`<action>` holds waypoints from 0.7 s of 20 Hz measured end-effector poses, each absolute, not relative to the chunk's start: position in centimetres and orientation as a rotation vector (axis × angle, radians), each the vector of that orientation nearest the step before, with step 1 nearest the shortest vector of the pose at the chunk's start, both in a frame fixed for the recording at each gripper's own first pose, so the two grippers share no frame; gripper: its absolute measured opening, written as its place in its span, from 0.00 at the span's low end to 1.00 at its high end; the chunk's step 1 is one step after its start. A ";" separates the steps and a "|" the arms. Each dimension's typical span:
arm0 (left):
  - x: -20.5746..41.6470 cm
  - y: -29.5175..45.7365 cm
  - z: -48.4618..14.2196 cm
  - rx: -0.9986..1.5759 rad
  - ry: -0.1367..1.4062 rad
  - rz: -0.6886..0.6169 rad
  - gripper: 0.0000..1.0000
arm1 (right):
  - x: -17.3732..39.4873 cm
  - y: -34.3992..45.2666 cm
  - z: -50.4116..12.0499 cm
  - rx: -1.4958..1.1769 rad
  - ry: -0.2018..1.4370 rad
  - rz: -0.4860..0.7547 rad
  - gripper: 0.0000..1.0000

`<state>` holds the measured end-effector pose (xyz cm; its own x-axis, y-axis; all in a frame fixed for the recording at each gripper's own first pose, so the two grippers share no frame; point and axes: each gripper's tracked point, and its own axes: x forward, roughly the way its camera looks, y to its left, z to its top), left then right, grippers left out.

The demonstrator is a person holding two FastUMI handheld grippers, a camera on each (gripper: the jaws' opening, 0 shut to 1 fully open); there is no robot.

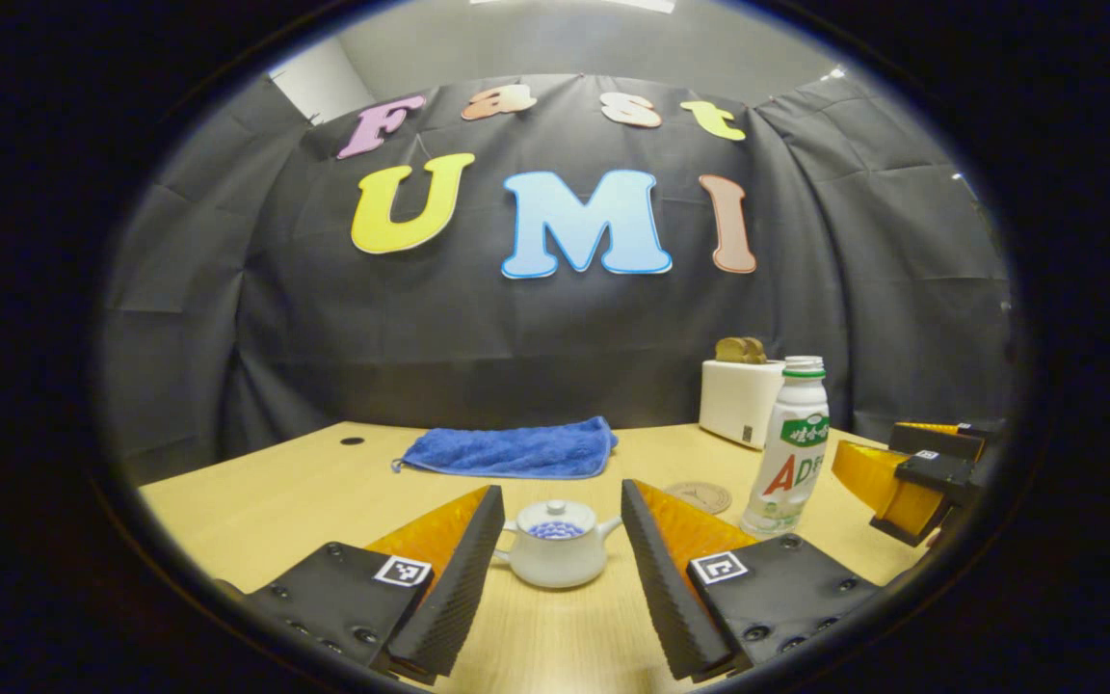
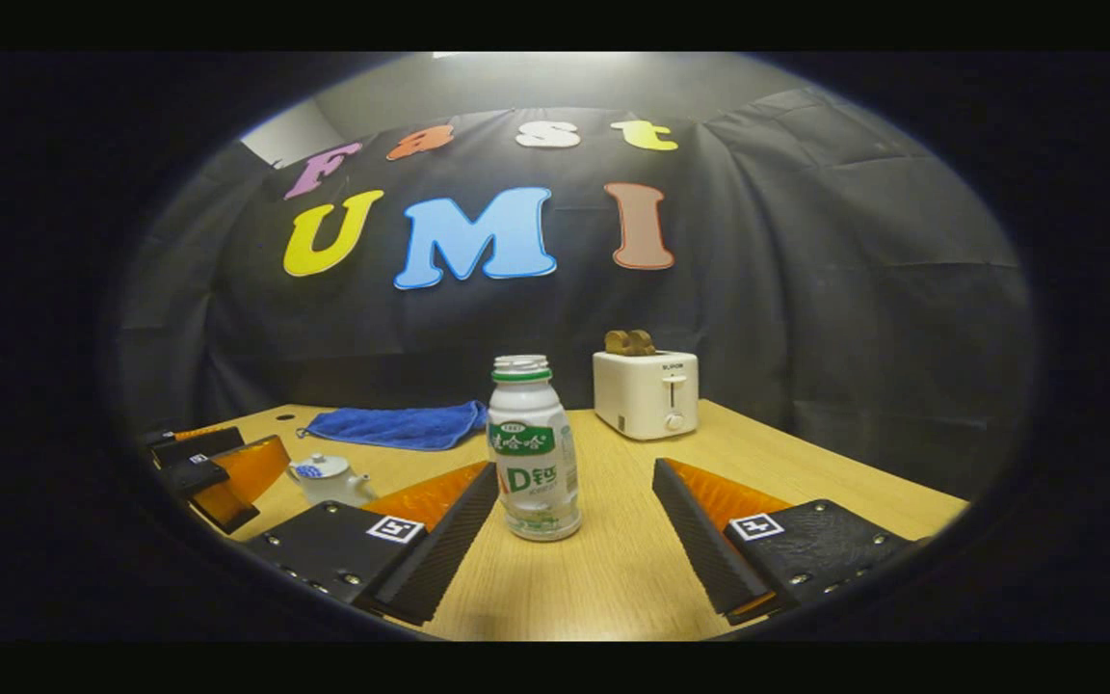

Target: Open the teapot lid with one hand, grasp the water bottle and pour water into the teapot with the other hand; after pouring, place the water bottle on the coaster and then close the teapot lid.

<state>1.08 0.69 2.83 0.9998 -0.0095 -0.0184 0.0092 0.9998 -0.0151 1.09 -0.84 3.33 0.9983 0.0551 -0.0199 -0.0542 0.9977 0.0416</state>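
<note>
I see teapot (image 1: 555, 556) at 12 on table (image 1: 285, 501) | bottle (image 1: 790, 448) at 2 — coaster (image 1: 700, 496) between | towel (image 1: 512, 448) behind | toaster (image 1: 740, 400) at 1

A black cloth wall (image 1: 555, 328) is hanging across the back of the booth, creasing in soft folds toward the right of the left gripper view. Above it, a pale grey ceiling (image 1: 555, 43) is showing at the top of the frame, with a bright light glowing at the very top edge. A light wooden table (image 1: 324, 492) is spreading across the lower half of the frame, with a small dark hole (image 1: 352, 441) sitting near its far left edge. In the right gripper view the same table (image 2: 806, 463) is running toward the lower right, and the cloth wall (image 2: 854, 289) is draping behind it.
</note>
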 end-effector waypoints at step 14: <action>4.9 0.4 2.1 -0.034 0.060 -0.032 0.78 | 1.8 0.2 3.4 0.047 0.035 0.083 0.99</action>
